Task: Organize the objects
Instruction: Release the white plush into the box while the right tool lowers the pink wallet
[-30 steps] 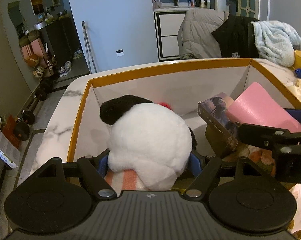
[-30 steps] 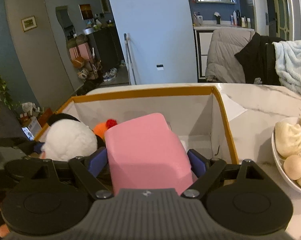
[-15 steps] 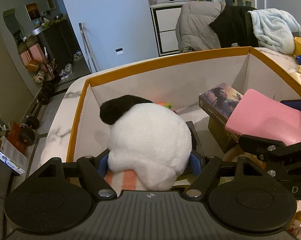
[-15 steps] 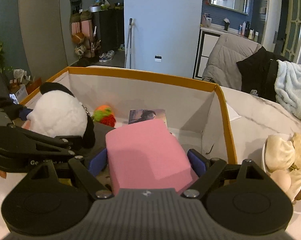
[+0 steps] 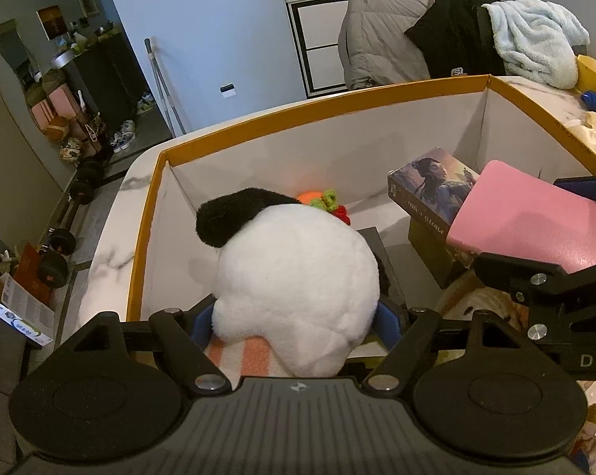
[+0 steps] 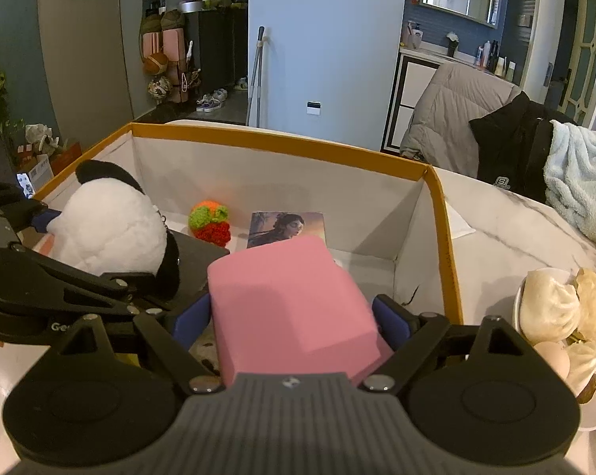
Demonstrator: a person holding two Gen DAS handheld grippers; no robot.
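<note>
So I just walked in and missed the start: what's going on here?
Someone is packing things into the box with a pair of tongs in each hand. The left tongs grip a plush panda, and the right tongs grip a pink block. Both are held over the box, not yet released. A book and yarn ball lie inside.

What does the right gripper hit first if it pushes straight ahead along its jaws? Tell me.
Likely the photo book lying in the box. The right gripper, jaws shut on the pink block, points at it, with the block's front edge already overlapping it. Depth is unclear.
</note>
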